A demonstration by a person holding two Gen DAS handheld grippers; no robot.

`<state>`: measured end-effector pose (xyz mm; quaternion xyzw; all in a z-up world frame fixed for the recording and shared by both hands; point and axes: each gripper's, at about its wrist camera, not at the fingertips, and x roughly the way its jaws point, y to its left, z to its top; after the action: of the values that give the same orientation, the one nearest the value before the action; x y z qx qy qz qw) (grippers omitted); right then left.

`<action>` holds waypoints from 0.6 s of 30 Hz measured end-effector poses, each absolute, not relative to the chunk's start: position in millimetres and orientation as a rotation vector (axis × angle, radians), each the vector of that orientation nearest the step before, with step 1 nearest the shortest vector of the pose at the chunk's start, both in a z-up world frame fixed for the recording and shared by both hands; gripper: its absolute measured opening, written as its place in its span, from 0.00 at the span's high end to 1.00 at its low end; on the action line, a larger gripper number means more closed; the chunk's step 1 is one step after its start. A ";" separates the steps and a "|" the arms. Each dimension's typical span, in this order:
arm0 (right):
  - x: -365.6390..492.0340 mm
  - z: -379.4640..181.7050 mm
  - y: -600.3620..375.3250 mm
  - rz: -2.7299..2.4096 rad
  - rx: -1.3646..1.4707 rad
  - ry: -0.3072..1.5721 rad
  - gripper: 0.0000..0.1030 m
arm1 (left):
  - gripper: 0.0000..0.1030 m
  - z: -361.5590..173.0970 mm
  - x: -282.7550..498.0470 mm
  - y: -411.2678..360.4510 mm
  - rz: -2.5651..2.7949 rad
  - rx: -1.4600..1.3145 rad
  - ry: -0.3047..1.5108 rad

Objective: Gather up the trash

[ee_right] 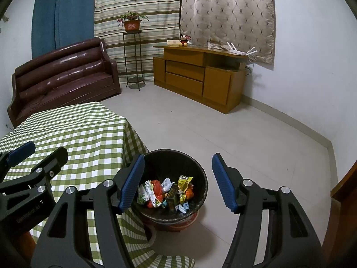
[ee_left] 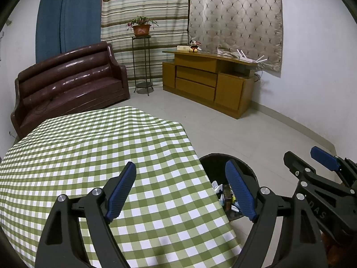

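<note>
A black-lined trash bin (ee_right: 200, 174) stands on the floor beside the table and holds several crumpled wrappers and papers (ee_right: 166, 192). My right gripper (ee_right: 177, 182) is open and empty, held above the bin. My left gripper (ee_left: 180, 189) is open and empty over the right edge of the table with the green checked cloth (ee_left: 89, 147). The bin (ee_left: 247, 169) shows partly behind its right finger, with some trash (ee_left: 223, 195) visible. The right gripper (ee_left: 312, 158) shows at the right of the left wrist view; the left gripper (ee_right: 33, 154) shows at the left of the right wrist view.
A brown leather sofa (ee_right: 64, 76) stands behind the table. A plant stand with a flower pot (ee_right: 132, 25) is against the curtains. A wooden cabinet (ee_right: 200, 76) with a plush toy and a router stands by the far wall. Tiled floor (ee_right: 245, 138) lies right of the bin.
</note>
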<state>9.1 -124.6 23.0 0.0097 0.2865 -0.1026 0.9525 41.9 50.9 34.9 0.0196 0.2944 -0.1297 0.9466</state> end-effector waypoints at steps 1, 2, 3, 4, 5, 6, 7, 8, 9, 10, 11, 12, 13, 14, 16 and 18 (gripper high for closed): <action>9.2 23.1 -124.1 -0.208 0.019 0.582 0.40 | 0.23 35.0 41.7 51.3 -0.264 0.041 0.599; 9.1 23.2 -124.1 -0.209 0.020 0.581 0.40 | 0.23 35.2 41.6 51.4 -0.264 0.041 0.598; 9.2 23.2 -124.2 -0.209 0.020 0.581 0.40 | 0.23 35.3 41.7 51.7 -0.265 0.041 0.598; 9.1 23.2 -124.7 -0.209 0.021 0.582 0.40 | 0.23 35.3 41.7 51.7 -0.266 0.040 0.598; 9.1 23.1 -124.9 -0.208 0.021 0.582 0.40 | 0.22 35.2 41.6 51.7 -0.266 0.040 0.598; 9.1 23.3 -124.5 -0.209 0.020 0.582 0.40 | 0.22 35.2 41.6 51.3 -0.266 0.041 0.598; 9.1 23.4 -124.4 -0.209 0.020 0.581 0.40 | 0.22 35.2 41.6 51.3 -0.266 0.042 0.598; 9.2 23.4 -124.5 -0.208 0.020 0.582 0.40 | 0.22 35.2 41.5 51.3 -0.265 0.041 0.598; 9.1 23.5 -124.6 -0.209 0.020 0.582 0.40 | 0.22 35.4 41.6 51.2 -0.265 0.040 0.599; 9.0 23.5 -125.1 -0.209 0.020 0.582 0.40 | 0.22 35.2 41.7 51.0 -0.266 0.041 0.599; 9.2 23.6 -124.7 -0.208 0.020 0.582 0.40 | 0.22 35.3 41.6 51.1 -0.265 0.041 0.599; 9.2 23.6 -124.8 -0.209 0.020 0.582 0.40 | 0.22 35.3 41.6 51.0 -0.264 0.041 0.599; 9.2 23.6 -124.8 -0.208 0.020 0.582 0.40 | 0.22 35.3 41.6 51.0 -0.264 0.040 0.599; 9.2 23.5 -125.3 -0.208 0.020 0.583 0.40 | 0.22 35.3 41.5 51.2 -0.265 0.040 0.599; 9.2 23.8 -124.9 -0.208 0.020 0.583 0.40 | 0.22 35.3 41.5 51.3 -0.264 0.040 0.598; 9.1 23.9 -125.1 -0.209 0.020 0.582 0.40 | 0.22 35.2 41.6 51.8 -0.265 0.041 0.599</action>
<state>9.1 -125.1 23.9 0.0097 0.2866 -0.1029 0.9525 41.6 51.8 35.2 0.0199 0.2940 -0.1301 0.9467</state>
